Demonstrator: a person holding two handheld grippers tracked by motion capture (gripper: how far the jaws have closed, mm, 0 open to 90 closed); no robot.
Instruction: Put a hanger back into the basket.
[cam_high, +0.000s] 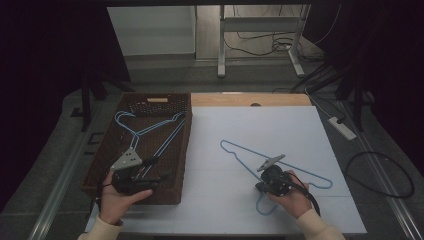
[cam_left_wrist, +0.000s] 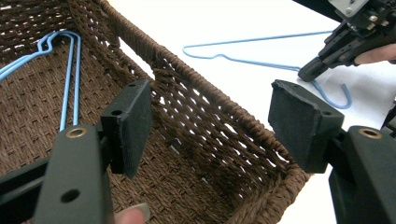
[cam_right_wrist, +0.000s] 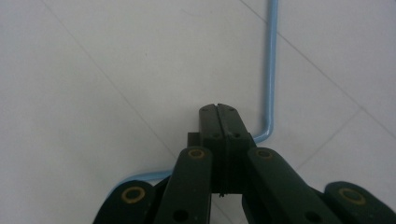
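The right gripper (cam_right_wrist: 218, 109), jaws clenched on the blue wire hanger (cam_right_wrist: 270, 70) near its neck, held something light, thin and slippery; the left gripper (cam_left_wrist: 210, 123) gaped empty.

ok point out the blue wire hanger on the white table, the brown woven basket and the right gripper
blue wire hanger on the white table (cam_high: 239, 150), high view, on its long upper wire
brown woven basket (cam_left_wrist: 196, 74), left gripper view, on its near rim
right gripper (cam_right_wrist: 218, 108), right gripper view, at its closed fingertips
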